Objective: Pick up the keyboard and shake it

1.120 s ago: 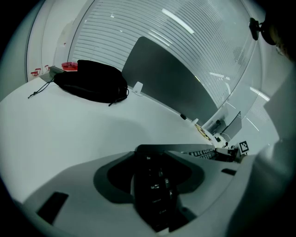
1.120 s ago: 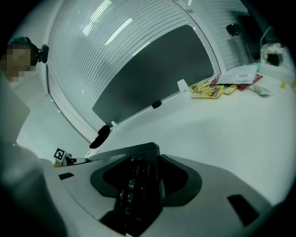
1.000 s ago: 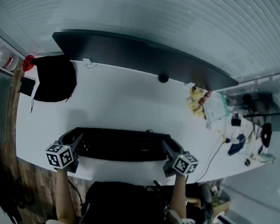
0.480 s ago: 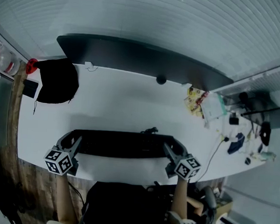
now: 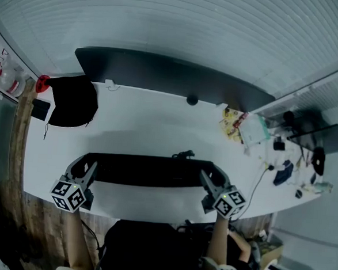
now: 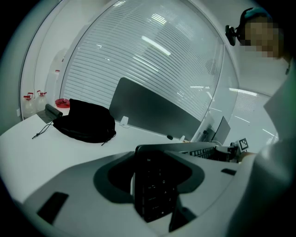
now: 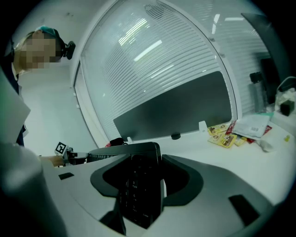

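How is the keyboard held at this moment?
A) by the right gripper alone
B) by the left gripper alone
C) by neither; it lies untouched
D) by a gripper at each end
D: the left gripper is shut on one end of the keyboard and the right gripper on the other.

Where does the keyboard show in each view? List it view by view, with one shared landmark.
Head view: keyboard, lower middle, lying crosswise.
Left gripper view: keyboard end bottom centre, between the jaws.
Right gripper view: keyboard end bottom centre, between the jaws.
Shared landmark: the dark panel behind the desk.
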`<act>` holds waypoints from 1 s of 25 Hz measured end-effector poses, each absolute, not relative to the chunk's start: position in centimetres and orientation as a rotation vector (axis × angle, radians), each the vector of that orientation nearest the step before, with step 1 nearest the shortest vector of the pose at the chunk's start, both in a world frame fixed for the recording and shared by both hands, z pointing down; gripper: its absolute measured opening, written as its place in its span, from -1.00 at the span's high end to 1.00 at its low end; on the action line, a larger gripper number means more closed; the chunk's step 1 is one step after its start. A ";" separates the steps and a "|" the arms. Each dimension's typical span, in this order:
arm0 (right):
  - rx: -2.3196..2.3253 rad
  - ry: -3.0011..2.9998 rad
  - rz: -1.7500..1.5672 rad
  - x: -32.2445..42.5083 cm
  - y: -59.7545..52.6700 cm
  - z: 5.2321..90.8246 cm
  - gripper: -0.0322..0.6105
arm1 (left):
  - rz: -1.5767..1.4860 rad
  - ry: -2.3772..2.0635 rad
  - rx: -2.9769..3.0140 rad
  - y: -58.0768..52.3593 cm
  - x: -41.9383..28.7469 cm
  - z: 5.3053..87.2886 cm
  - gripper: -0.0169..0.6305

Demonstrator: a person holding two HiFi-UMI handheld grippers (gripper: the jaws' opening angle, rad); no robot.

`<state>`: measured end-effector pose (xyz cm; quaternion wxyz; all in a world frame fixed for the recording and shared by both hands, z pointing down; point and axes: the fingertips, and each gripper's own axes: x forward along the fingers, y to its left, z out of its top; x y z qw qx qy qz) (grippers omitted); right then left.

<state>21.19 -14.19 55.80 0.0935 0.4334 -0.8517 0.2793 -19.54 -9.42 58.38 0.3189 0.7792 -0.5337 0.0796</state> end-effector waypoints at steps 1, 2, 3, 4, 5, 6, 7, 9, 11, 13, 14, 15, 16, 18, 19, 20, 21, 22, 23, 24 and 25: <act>1.292 -2.541 0.804 21.2 -14.3 55.1 0.31 | 0.197 -1.410 2.062 -9.6 -19.6 57.8 0.35; 1.300 -2.552 0.782 21.2 -14.4 54.5 0.31 | 0.186 -1.417 2.074 -9.7 -19.6 57.3 0.35; 1.308 -2.560 0.763 21.2 -14.5 54.0 0.31 | 0.176 -1.423 2.086 -9.8 -19.6 56.7 0.35; 1.317 -2.568 0.746 21.3 -14.5 53.5 0.31 | 0.166 -1.429 2.099 -9.9 -19.6 56.2 0.35; 1.326 -2.576 0.727 21.3 -14.5 52.9 0.31 | 0.155 -1.436 2.113 -10.1 -19.7 55.6 0.35; 1.335 -2.588 0.704 21.3 -14.6 52.2 0.31 | 0.142 -1.442 2.129 -10.2 -19.7 54.9 0.35; 1.343 -2.603 0.679 21.2 -14.6 51.3 0.31 | 0.128 -1.449 2.146 -10.4 -19.8 54.2 0.35; 1.353 -2.633 0.628 21.1 -14.7 49.7 0.31 | 0.103 -1.460 2.176 -10.7 -19.9 52.7 0.35; 1.363 -2.660 0.591 21.0 -14.7 48.1 0.31 | 0.080 -1.476 2.205 -11.0 -20.0 51.1 0.35; 1.373 -2.685 0.549 21.1 -14.8 46.6 0.31 | 0.056 -1.500 2.235 -11.2 -20.1 49.3 0.35; 1.377 -2.699 0.522 21.1 -14.9 45.9 0.31 | 0.042 -1.513 2.250 -11.2 -20.2 48.3 0.35; 1.382 -2.715 0.496 21.1 -14.9 45.1 0.31 | 0.029 -1.524 2.263 -11.3 -20.2 47.4 0.35; 1.385 -2.731 0.473 21.0 -14.9 44.2 0.31 | 0.016 -1.534 2.278 -11.3 -20.3 46.5 0.35; 1.380 -2.756 0.430 20.9 -15.0 42.4 0.31 | -0.007 -1.551 2.303 -11.2 -20.4 44.7 0.35; 1.374 -2.766 0.408 20.8 -15.0 41.5 0.31 | -0.022 -1.559 2.311 -11.2 -20.4 43.8 0.35; 1.370 -2.774 0.383 20.8 -15.0 40.7 0.31 | -0.039 -1.567 2.318 -11.2 -20.5 42.9 0.35; 1.368 -2.783 0.358 20.7 -15.1 39.9 0.31 | -0.057 -1.576 2.327 -11.2 -20.5 42.1 0.35; 1.367 -2.792 0.334 20.7 -15.1 39.0 0.31 | -0.072 -1.585 2.338 -11.2 -20.6 41.3 0.35; 1.368 -2.804 0.310 20.6 -15.1 38.2 0.31 | -0.085 -1.592 2.351 -11.2 -20.7 40.5 0.35; 1.370 -2.816 0.286 20.6 -15.1 37.5 0.31 | -0.094 -1.598 2.365 -11.1 -20.7 39.7 0.35; 1.375 -2.827 0.266 20.6 -15.0 36.8 0.31 | -0.100 -1.604 2.380 -11.0 -20.8 38.9 0.35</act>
